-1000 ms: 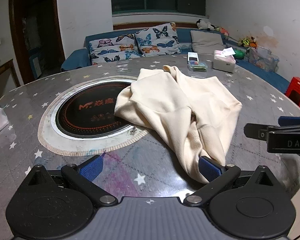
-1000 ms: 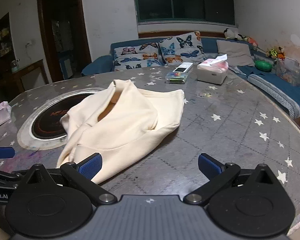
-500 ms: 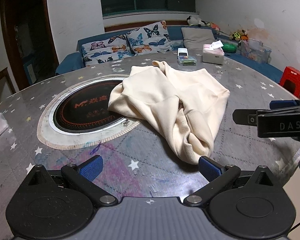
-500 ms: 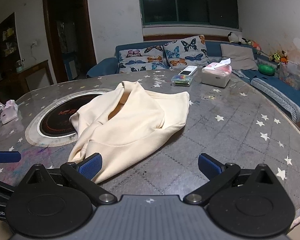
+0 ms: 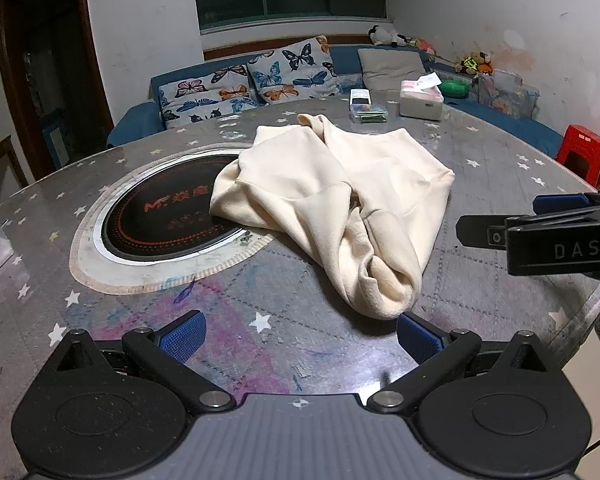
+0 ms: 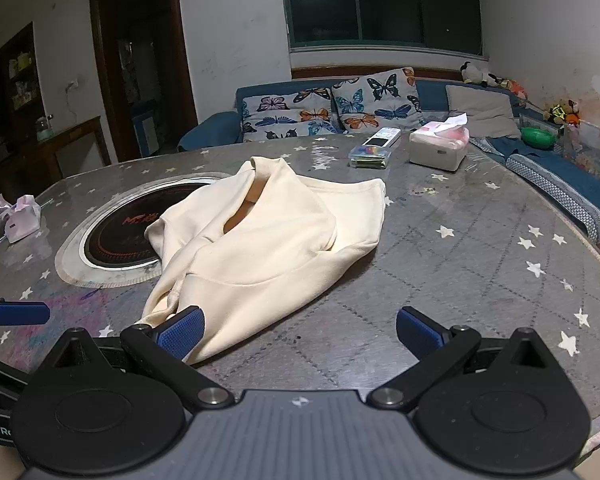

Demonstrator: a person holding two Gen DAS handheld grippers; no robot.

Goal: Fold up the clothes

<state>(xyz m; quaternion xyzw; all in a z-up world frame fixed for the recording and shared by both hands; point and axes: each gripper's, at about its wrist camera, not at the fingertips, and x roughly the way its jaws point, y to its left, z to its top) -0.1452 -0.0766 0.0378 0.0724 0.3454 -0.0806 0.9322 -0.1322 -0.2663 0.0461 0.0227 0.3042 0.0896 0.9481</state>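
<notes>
A cream garment (image 5: 340, 200) lies crumpled on the round grey star-patterned table (image 5: 260, 352), partly over the black induction plate (image 5: 168, 216). In the right wrist view the garment (image 6: 268, 248) reaches toward the near table edge. My left gripper (image 5: 300, 334) is open and empty, its right pad next to the garment's near tip. My right gripper (image 6: 300, 332) is open and empty, its left pad just in front of the garment's near hem. The right gripper also shows at the right of the left wrist view (image 5: 548, 228).
A tissue box (image 6: 440, 146), a remote and a small clear box (image 6: 370, 156) sit at the table's far side. A pink tissue pack (image 6: 16, 220) lies at the left. A blue sofa with butterfly cushions (image 6: 332, 112) stands behind. A red stool (image 5: 584, 152) stands at the right.
Both grippers have drawn back and risen a little from the garment; its near tip now lies just beyond the left gripper's right pad. Both stayed open. The garment has not moved.
</notes>
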